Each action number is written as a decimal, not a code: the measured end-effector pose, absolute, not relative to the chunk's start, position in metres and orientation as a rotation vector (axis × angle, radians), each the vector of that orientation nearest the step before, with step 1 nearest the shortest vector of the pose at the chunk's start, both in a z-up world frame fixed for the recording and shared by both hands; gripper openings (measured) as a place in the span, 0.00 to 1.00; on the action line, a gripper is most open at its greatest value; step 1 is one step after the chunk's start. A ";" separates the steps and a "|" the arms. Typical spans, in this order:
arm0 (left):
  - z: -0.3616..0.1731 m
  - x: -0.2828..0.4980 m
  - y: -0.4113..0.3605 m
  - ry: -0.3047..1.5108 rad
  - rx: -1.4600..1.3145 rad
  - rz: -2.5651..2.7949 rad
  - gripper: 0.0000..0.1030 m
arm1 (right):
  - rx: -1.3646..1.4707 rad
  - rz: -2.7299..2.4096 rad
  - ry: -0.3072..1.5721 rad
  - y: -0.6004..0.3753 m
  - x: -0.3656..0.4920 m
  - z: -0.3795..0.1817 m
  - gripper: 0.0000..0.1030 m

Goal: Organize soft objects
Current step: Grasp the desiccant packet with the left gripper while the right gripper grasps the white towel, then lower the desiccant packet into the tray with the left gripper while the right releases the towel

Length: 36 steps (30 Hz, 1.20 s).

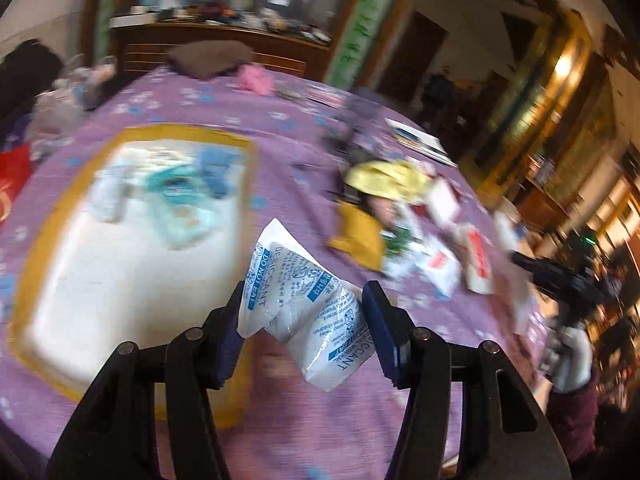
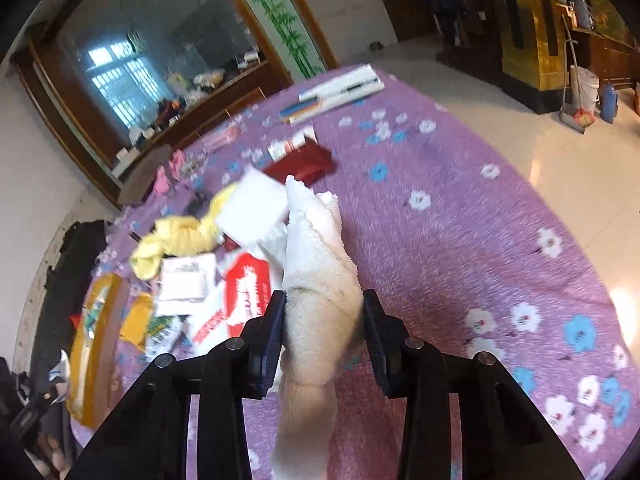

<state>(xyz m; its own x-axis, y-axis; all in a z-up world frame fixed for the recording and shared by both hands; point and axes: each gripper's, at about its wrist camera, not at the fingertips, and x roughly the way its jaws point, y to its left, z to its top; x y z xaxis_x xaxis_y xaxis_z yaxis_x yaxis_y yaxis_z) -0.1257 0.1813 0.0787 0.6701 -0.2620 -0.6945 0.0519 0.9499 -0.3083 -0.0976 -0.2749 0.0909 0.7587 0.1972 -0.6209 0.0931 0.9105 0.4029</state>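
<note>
My left gripper (image 1: pixel 306 312) is shut on a strip of white desiccant packets (image 1: pixel 304 300) and holds it above the purple tablecloth, just right of a yellow-rimmed white tray (image 1: pixel 48 240). The tray holds several soft packs (image 1: pixel 176 192) at its far end. My right gripper (image 2: pixel 324 320) is shut on a white fluffy cloth (image 2: pixel 320 280) and holds it above the table. A pile of soft items lies on the table: a yellow cloth (image 2: pixel 176 236) and white and red packets (image 2: pixel 244 292). The pile also shows in the left wrist view (image 1: pixel 400 216).
A red box (image 2: pixel 308 160) and flat white boxes (image 2: pixel 340 88) lie farther across the table. A brown cushion (image 1: pixel 208 58) and a pink item (image 1: pixel 256 76) sit at the far edge. The right gripper and gloved hand (image 1: pixel 568 320) show at the table's right edge.
</note>
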 end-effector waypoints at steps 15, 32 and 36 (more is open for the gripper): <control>0.044 -0.070 0.281 0.983 -0.197 0.110 0.54 | 0.371 0.535 0.800 -0.099 -0.072 0.130 0.36; 0.066 -0.099 0.339 0.802 -0.516 0.006 0.64 | 0.164 0.728 1.049 0.146 0.009 0.089 0.40; 0.075 -0.122 0.343 0.742 -0.547 0.005 0.64 | 0.115 0.724 1.038 0.174 0.004 0.081 0.51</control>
<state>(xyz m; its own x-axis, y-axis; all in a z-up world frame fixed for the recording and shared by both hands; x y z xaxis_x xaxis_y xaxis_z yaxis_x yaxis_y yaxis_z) -0.1217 0.3427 0.0750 0.7437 -0.1842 -0.6426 -0.1936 0.8608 -0.4707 0.0040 0.1744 0.0811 0.3007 0.5965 -0.7442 -0.4924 0.7653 0.4145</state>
